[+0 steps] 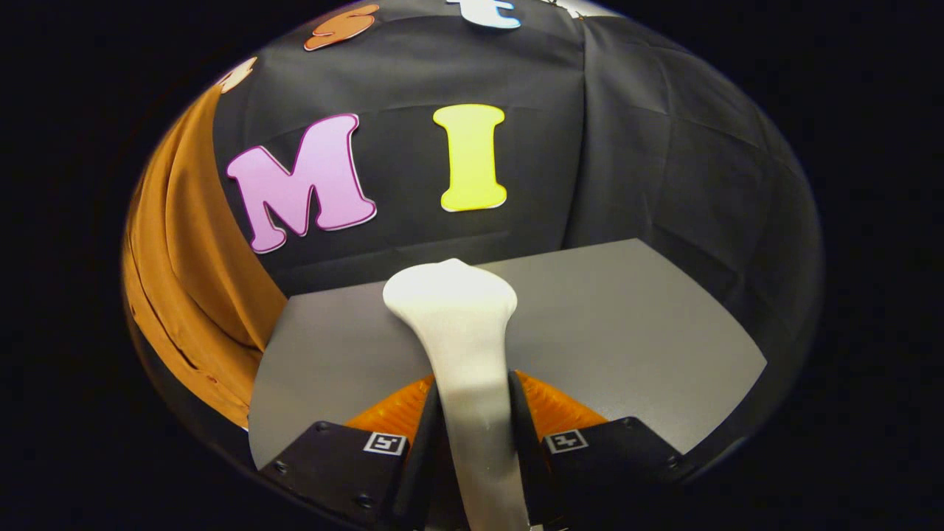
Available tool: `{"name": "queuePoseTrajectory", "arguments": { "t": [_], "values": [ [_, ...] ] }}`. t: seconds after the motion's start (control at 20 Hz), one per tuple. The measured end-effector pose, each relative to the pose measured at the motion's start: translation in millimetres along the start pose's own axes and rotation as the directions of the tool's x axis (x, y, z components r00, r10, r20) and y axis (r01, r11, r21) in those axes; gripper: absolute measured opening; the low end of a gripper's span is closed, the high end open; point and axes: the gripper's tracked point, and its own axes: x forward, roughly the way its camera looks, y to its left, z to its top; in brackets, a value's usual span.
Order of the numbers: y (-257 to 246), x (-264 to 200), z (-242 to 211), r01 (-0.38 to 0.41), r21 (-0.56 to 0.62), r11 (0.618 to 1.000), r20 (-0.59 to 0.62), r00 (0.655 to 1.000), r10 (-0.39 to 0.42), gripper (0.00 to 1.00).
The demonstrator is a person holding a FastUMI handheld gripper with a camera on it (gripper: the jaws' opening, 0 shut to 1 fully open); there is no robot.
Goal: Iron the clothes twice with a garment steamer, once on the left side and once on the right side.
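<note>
We are clamping the gripper (476, 428) on the white garment steamer (461, 324), its head hanging over the grey table (627, 324), well right of the orange garment (188, 295), risking a twist in our grip.

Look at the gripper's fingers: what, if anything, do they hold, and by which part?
The gripper is shut on the white garment steamer, both fingers pressing its slim handle, below the wide head that points ahead over the grey table.

A cloth-walled recording booth: black drape (664, 147) behind a bare grey table (627, 324).
</note>
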Motion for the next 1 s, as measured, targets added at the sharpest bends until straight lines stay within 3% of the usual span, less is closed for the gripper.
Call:
{"name": "queuePoseTrajectory", "arguments": {
  "t": [0.2,0.7,0.8,1.0],
  "values": [
    [-2.9,-13.5,9.1,-0.032,0.012,0.999,0.041,0.999,0.032,0.41],
    [5.6,-94.1,42.7,-0.043,0.046,0.998,0.24,0.97,0.031,0.41],
    [7.4,-110.3,46.8,-0.014,0.037,0.999,0.273,0.962,0.003,0.4],
    [43.2,-146.9,62.7,-0.016,0.03,0.999,0.355,0.935,0.004,0.41]
  ]
}}
